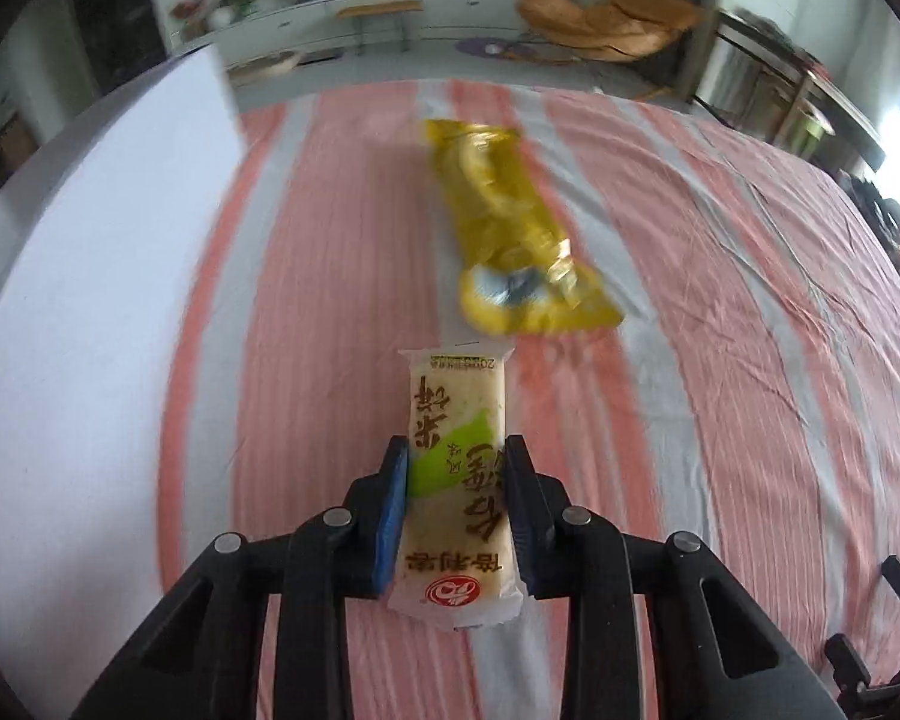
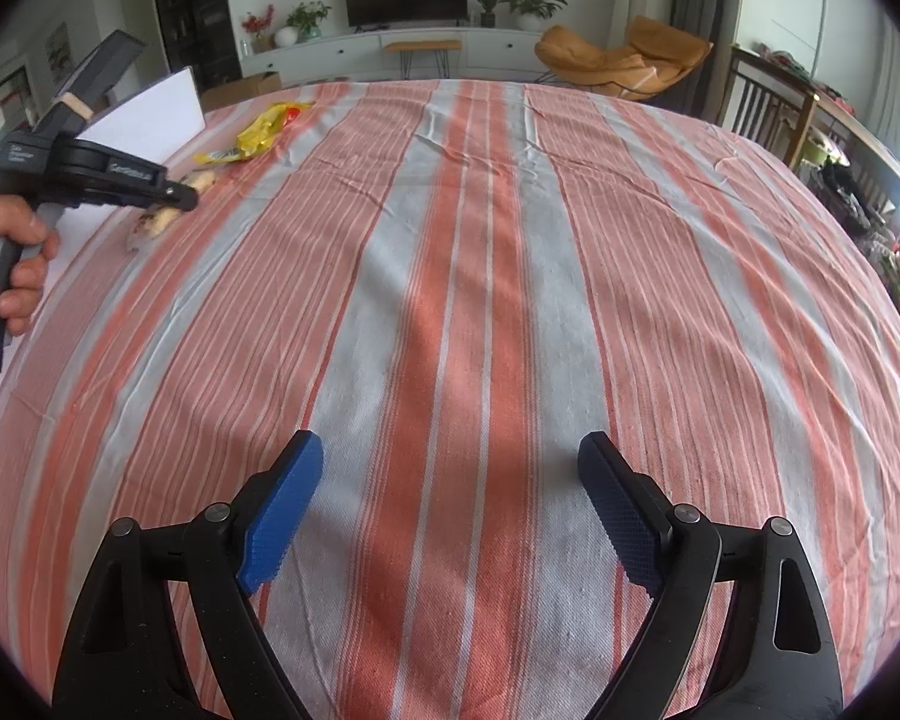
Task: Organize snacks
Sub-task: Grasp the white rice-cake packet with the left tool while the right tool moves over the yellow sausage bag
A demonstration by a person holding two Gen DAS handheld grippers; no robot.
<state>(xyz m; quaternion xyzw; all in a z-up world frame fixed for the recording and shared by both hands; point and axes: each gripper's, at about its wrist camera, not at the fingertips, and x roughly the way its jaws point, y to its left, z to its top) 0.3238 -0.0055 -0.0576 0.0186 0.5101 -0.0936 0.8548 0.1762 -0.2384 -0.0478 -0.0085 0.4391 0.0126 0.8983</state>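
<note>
Left gripper [image 1: 456,468] jaws clamped on rice cracker packet [image 1: 457,480], held above striped cloth [image 1: 720,360] covering tabletop. Yellow snack bag [image 1: 510,222] lies just beyond packet, blurred. Right gripper [image 2: 450,480] jaws wide apart, holding nothing, over bare cloth, well apart from snacks at far left.

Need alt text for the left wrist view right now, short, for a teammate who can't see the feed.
The left gripper is shut on a cream and green rice cracker packet, which is pinched between its blue pads. Beyond it a yellow snack bag lies blurred on the red and grey striped cloth, with a white board at left.
</note>
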